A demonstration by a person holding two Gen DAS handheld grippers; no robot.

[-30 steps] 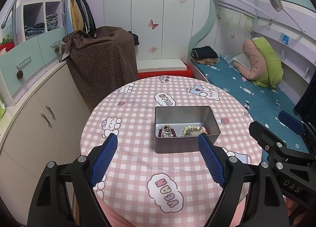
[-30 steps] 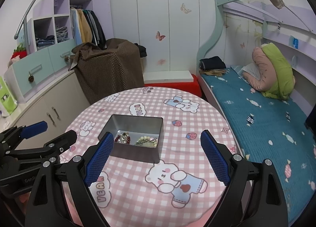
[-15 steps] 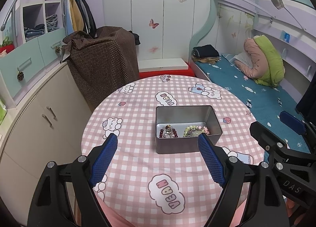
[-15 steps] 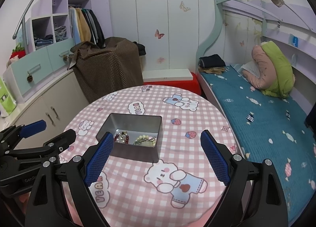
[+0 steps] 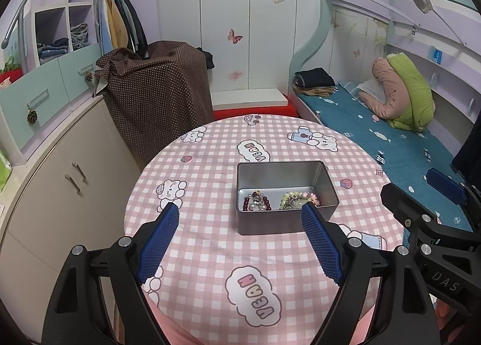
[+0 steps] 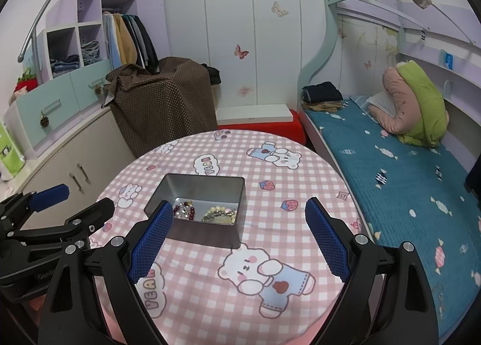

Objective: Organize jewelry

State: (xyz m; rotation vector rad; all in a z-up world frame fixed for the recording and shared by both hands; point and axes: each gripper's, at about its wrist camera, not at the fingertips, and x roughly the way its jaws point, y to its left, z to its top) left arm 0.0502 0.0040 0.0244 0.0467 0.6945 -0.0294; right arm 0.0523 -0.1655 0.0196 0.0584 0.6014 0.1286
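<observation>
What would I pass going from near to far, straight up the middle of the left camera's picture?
Left tool, open and empty → metal tin → dark red bead bracelet lying in it → pink checked tablecloth → red bench → white wardrobe doors.

This is a child's bedroom in a home. A bunk bed (image 6: 390, 164) with a teal candy-print sheet runs along the right wall, a rolled pink and green quilt (image 6: 418, 104) and folded clothes (image 6: 321, 95) lying on it. White wardrobe doors (image 5: 240, 29) carry butterfly stickers (image 5: 235, 36). Open cubby shelves (image 6: 78, 44) hold folded jeans, and shirts hang beside them. A round desk (image 5: 210, 254) wears a pink checked cloth printed with cartoon bears.
</observation>
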